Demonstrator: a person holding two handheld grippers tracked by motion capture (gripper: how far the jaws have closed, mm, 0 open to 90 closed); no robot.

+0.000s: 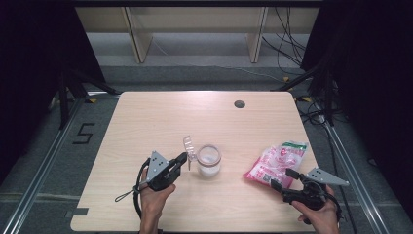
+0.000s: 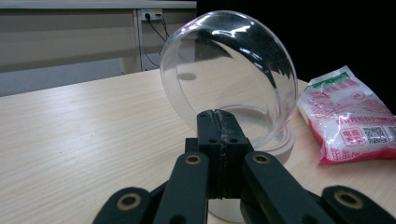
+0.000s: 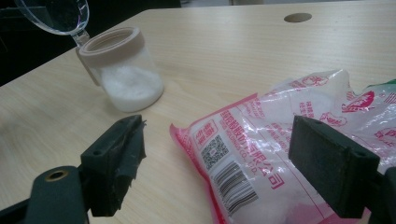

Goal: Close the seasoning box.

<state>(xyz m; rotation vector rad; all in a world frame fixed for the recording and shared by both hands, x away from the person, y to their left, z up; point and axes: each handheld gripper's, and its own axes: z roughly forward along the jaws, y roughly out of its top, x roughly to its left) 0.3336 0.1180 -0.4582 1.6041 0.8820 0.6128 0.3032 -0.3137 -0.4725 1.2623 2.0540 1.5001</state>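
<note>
A clear plastic scoop (image 1: 189, 146) stands upright beside a small jar (image 1: 208, 161) that holds white grains and has a beige rim. My left gripper (image 1: 183, 159) is shut on the scoop's handle, just left of the jar. In the left gripper view the closed jaws (image 2: 219, 130) sit under the scoop's round bowl (image 2: 229, 70), with the jar (image 2: 285, 145) behind it. A pink and white bag (image 1: 275, 163) lies at the right. My right gripper (image 1: 284, 179) stands open at the bag's near end. In the right gripper view its jaws (image 3: 224, 172) stand either side of the bag (image 3: 280, 140).
The wooden table (image 1: 160, 117) has a round cable hole (image 1: 239, 104) at the back right. Beyond the far edge stand shelf legs (image 1: 139, 39) and loose cables (image 1: 287, 39). A "5" mark (image 1: 84, 132) is on the floor at the left.
</note>
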